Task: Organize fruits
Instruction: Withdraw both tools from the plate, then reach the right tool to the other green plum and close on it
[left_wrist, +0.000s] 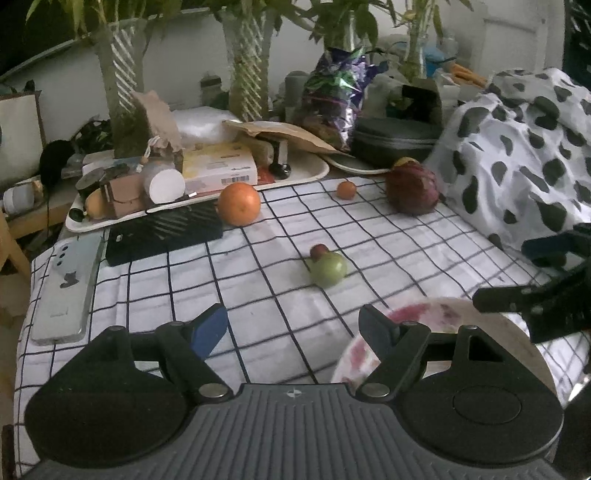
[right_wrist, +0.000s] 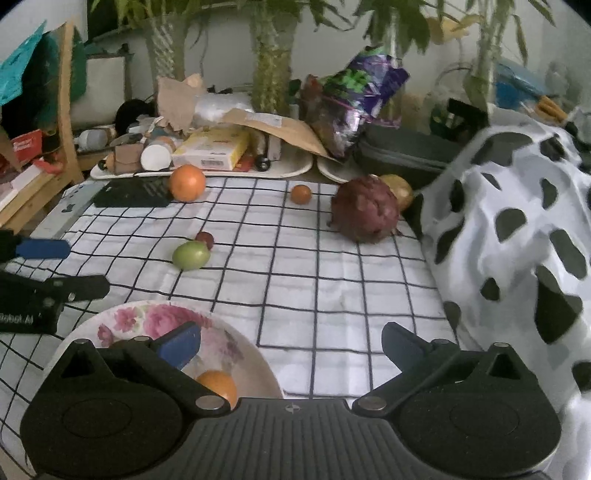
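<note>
A floral bowl sits at the near edge of the checked cloth and holds one small orange fruit; it also shows in the left wrist view. On the cloth lie a green fruit with a small dark red fruit behind it, a large orange, a small orange fruit, a dark red dragon fruit and a yellow-brown fruit. My left gripper is open and empty, left of the bowl. My right gripper is open and empty, its left finger over the bowl.
A white tray of boxes and clutter lines the far edge, with a black flat object, a dark case and potted plants behind. A spotted cloth heaps on the right. A phone lies at the left edge.
</note>
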